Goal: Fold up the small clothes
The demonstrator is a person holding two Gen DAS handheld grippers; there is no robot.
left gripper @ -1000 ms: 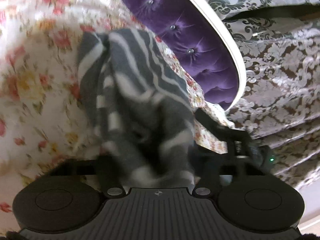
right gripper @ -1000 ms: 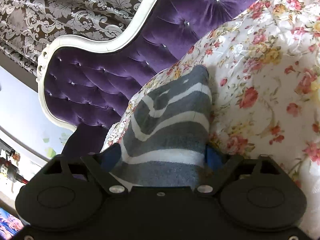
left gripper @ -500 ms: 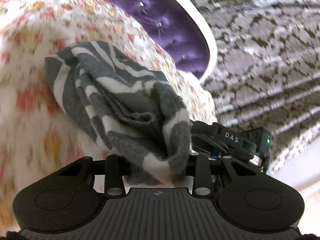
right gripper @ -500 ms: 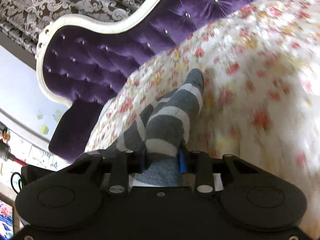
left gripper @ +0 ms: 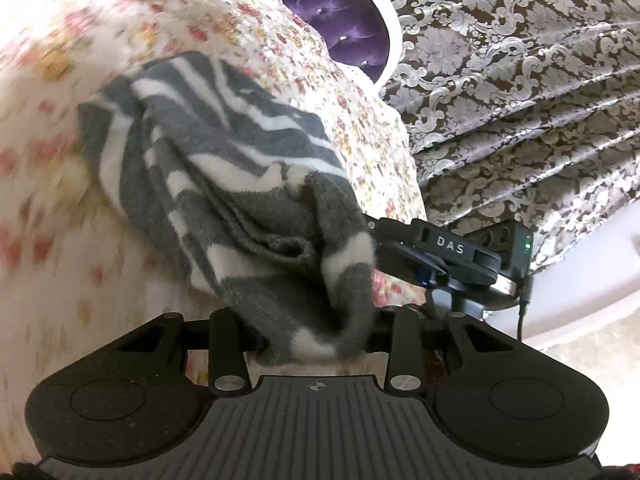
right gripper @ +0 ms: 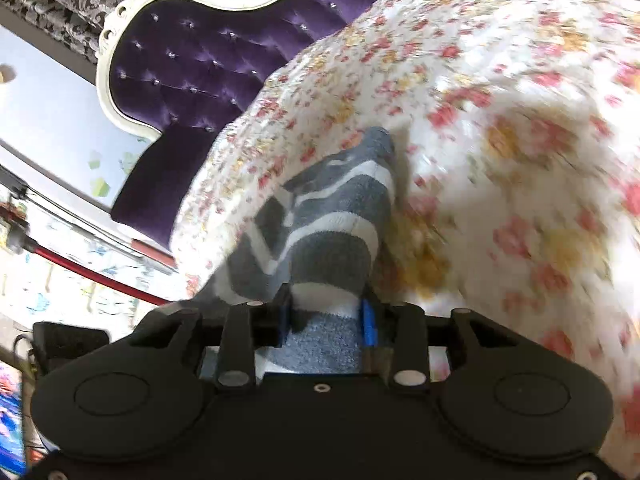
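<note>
A grey and white striped sock hangs bunched above the floral bedspread. My left gripper is shut on one end of it; the fingertips are hidden by the fabric. My right gripper is shut on the other end of the same sock, with blue pads showing at its sides. The right gripper's body also shows in the left wrist view, close by on the right of the sock.
A purple tufted headboard with a white frame stands behind the bed. A brown and silver patterned curtain hangs to the right. A red rod and room clutter lie beyond the bed's left edge.
Both grippers have lifted the sock off the bedspread and drawn back from the headboard. The right jaws closed from wide apart onto the sock's end. The sock now bunches between the two grippers.
</note>
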